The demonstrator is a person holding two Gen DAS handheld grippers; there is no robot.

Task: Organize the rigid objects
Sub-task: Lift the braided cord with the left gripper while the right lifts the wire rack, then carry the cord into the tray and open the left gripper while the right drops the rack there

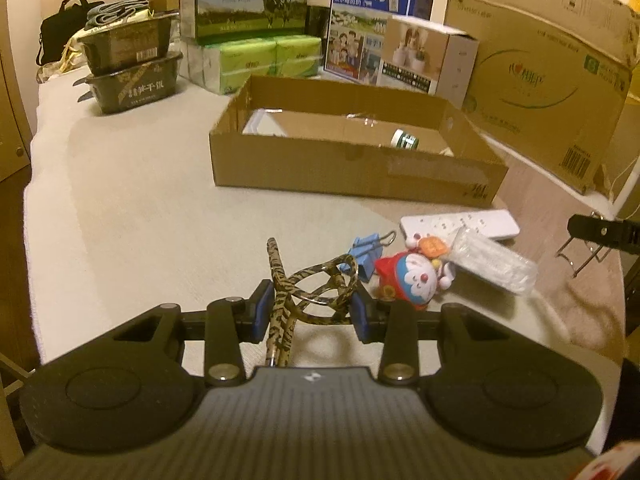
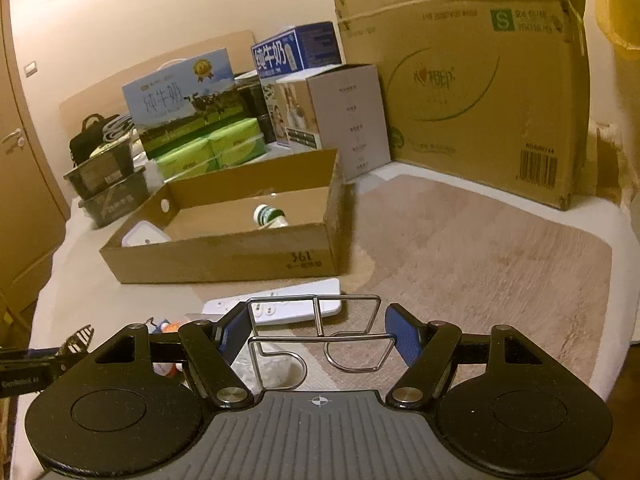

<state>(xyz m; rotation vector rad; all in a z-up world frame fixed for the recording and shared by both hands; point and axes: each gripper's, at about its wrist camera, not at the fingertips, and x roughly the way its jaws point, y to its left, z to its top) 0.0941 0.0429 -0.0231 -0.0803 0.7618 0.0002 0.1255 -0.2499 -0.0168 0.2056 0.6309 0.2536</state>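
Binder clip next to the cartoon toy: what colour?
Blue binder clip with bare metal handles, clearest in the left wrist view.

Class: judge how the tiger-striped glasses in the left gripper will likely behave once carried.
The tiger-striped glasses look thin-framed, so probably light. Their folded arms cross loosely, so they may swing. The left gripper pinches only the frame; it could slip.

1. The left gripper (image 1: 311, 312) holds tiger-striped glasses (image 1: 308, 284) between its blue pads, raised off the counter (image 1: 140, 208).
2. Just beyond lie a blue clip (image 1: 366, 254), cat toy (image 1: 412, 278), plastic packet (image 1: 494, 262) and power strip (image 1: 460, 224).
3. Behind stands an open carton (image 1: 352, 164).
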